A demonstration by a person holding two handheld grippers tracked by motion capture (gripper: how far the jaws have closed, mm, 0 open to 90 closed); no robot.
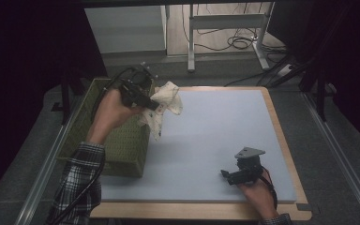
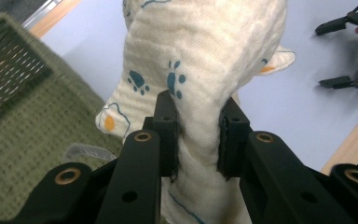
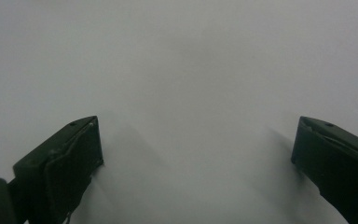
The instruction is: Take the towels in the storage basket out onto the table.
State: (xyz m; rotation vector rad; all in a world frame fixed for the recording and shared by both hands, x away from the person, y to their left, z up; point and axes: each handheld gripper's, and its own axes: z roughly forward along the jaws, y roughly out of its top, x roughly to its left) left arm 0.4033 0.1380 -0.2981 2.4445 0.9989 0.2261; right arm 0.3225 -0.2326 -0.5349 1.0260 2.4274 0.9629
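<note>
The left gripper (image 1: 151,104) holds a cream-coloured soft cotton cloth printed with blue paw marks and orange spots (image 1: 165,108), and its two black jaws are pressed closed on a bunched fold of the fabric. In the left gripper view the cloth (image 2: 205,70) is squeezed between the jaws, and the rest of it hangs free beyond them. The cloth is lifted in the air, at the near right edge of the olive-green woven basket (image 1: 122,145), which stands at the left side of the pale blue table mat (image 1: 215,140). One corner of the cloth hangs down beside the basket wall, on the mat side.

The step in hand appears to be putting the cloth into the basket. To do this well, I think the left gripper must carry the cloth further over the basket opening — not only to its rim — so that the hanging corner also passes the wall. If the jaws open too early, part of the cloth may stay draped over the edge or slip outside onto the mat. It is better to lower the hand a little first, then release.

The right gripper (image 1: 234,176) rests low on the mat at the front right, well apart from the cloth. Its jaws are wide apart and hold nothing — in the right gripper view there is pale surface between them. It has no need to help here.
</note>
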